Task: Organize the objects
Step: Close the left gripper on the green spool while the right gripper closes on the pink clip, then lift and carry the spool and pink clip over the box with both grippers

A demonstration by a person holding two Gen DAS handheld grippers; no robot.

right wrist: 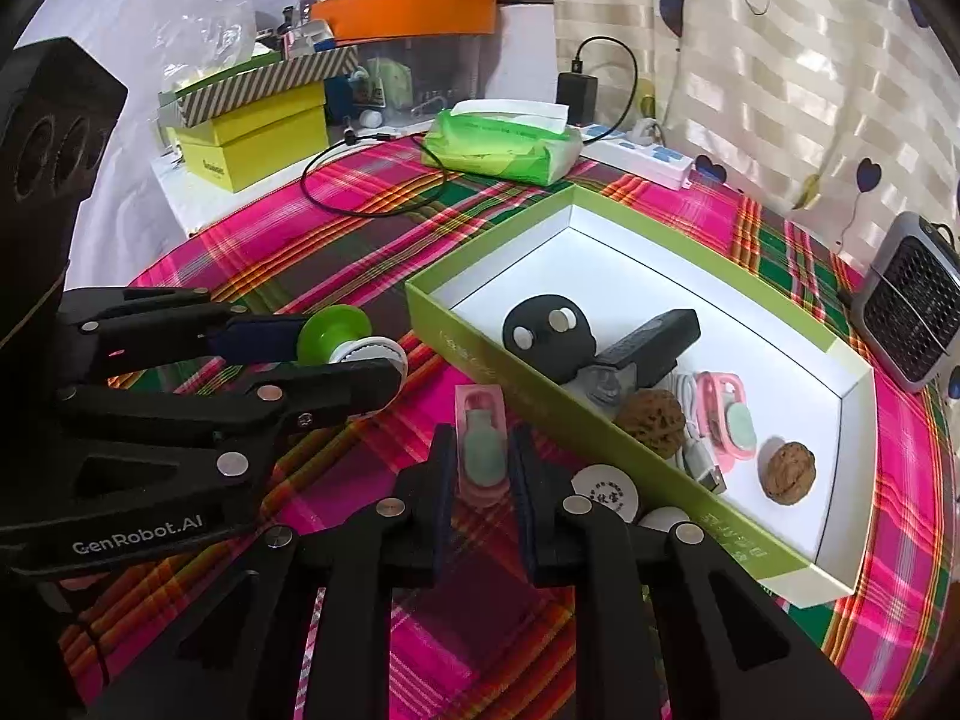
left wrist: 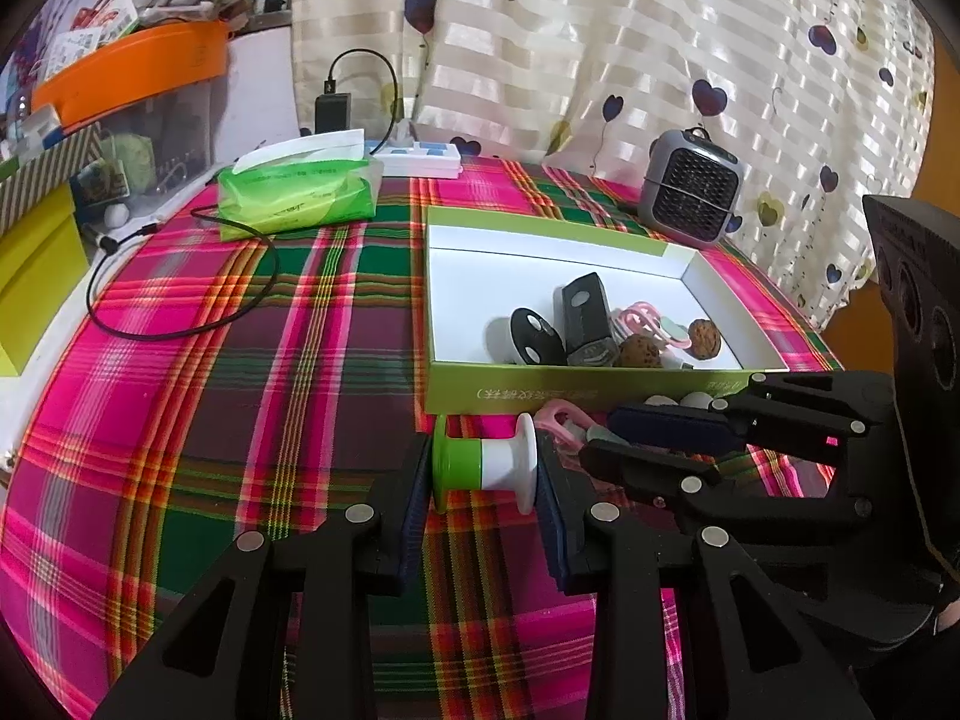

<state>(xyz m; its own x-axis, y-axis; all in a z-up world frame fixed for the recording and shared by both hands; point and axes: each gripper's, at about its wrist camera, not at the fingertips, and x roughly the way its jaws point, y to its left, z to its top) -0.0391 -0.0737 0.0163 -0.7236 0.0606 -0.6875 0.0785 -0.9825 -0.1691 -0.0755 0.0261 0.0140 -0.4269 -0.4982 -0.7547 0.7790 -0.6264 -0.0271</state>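
Left hand-held gripper (left wrist: pixel 483 489): pads clamped on both end flanges of green-and-white spool (left wrist: pixel 486 468), spool lying on plaid-covered bench (left wrist: pixel 240 396) just outside near wall of green box (left wrist: pixel 600 387). Right hand-held gripper (right wrist: pixel 483 459): jaws drawn in against pink clip (right wrist: pixel 480 450), also outside box, beside its near wall. Inside box: two walnuts, black parts, second pink clip, white cable.

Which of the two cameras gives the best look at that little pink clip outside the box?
The right wrist view: the pink clip sits centred between that tool's pads, its mint middle visible. The left wrist view shows only its pink end, mostly hidden behind the right tool.
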